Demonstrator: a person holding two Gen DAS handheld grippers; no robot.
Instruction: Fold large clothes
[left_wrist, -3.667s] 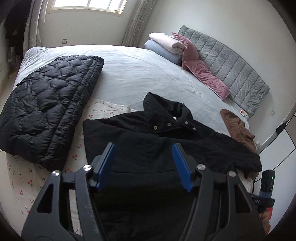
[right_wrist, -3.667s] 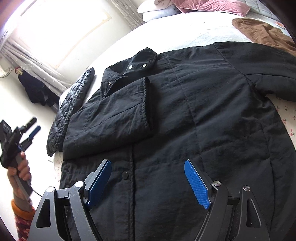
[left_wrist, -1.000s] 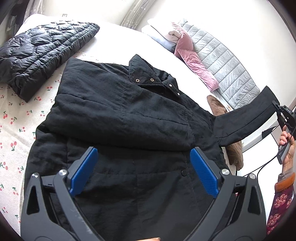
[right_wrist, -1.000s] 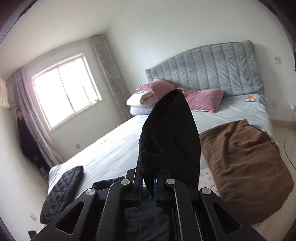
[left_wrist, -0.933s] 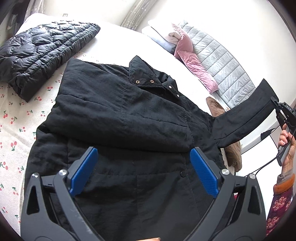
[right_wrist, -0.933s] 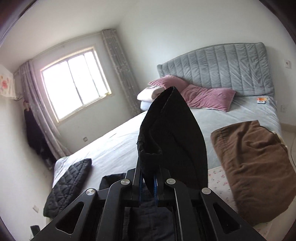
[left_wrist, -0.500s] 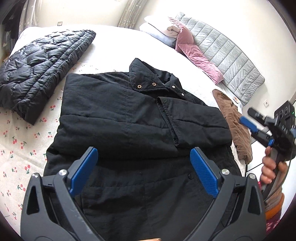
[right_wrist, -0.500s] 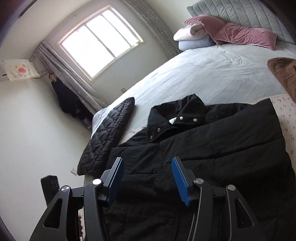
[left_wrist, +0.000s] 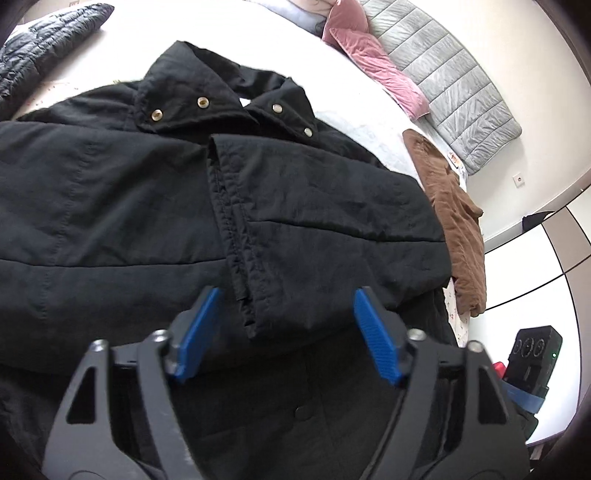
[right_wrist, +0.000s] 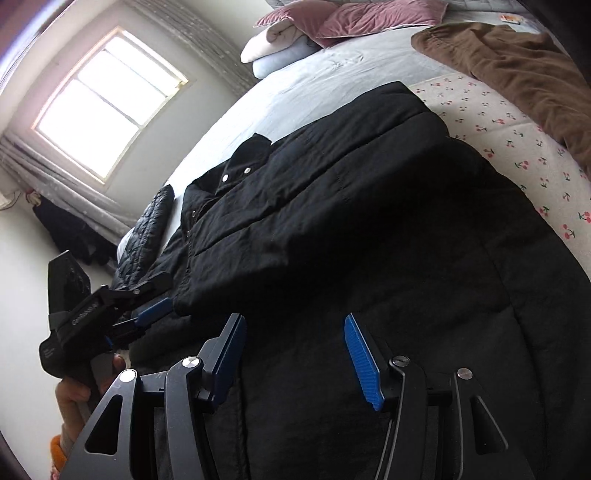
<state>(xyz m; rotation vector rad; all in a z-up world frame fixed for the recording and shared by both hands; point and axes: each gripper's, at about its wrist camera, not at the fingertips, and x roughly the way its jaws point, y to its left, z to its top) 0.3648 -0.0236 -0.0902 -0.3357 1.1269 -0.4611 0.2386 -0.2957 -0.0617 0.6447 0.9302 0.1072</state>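
Black padded coat (left_wrist: 110, 206) spread front-up on the bed (right_wrist: 303, 88), collar (left_wrist: 207, 99) toward 12 o'clock in the left wrist view, hem toward 6. Both sleeves lying across the chest: right sleeve (left_wrist: 325, 221) folded in from 3 o'clock, its cuff (left_wrist: 236, 236) ending near centre, overlapping the other sleeve below it.

Left gripper (left_wrist: 286, 334) hovering low over the cuff end, blue pads spread wide, nothing between them. Right gripper (right_wrist: 293, 356) over the lower body of the coat, jaws equally wide apart, empty, not touching cloth as far as visible. In the right wrist view, left gripper seen at 9 o'clock, tips just beside the cuff edge.

Judged step: sleeves-in stage done; lengthwise fold of the body not yet begun. Next move likely calls for each gripper to pinch a hem corner or side edge near 6 o'clock, closing on both layers, then lift and carry toward the collar without dragging the sleeves out of place. Padded fabric is thick; a shallow bite may slip.

Surroundings: quilted black jacket (left_wrist: 40, 40) at 10 o'clock, brown garment (left_wrist: 458, 221) at 3 o'clock, pink pillows (left_wrist: 369, 55) and grey headboard (left_wrist: 461, 88) at 1 o'clock, cherry-print sheet (right_wrist: 517, 147) under the coat's edge.
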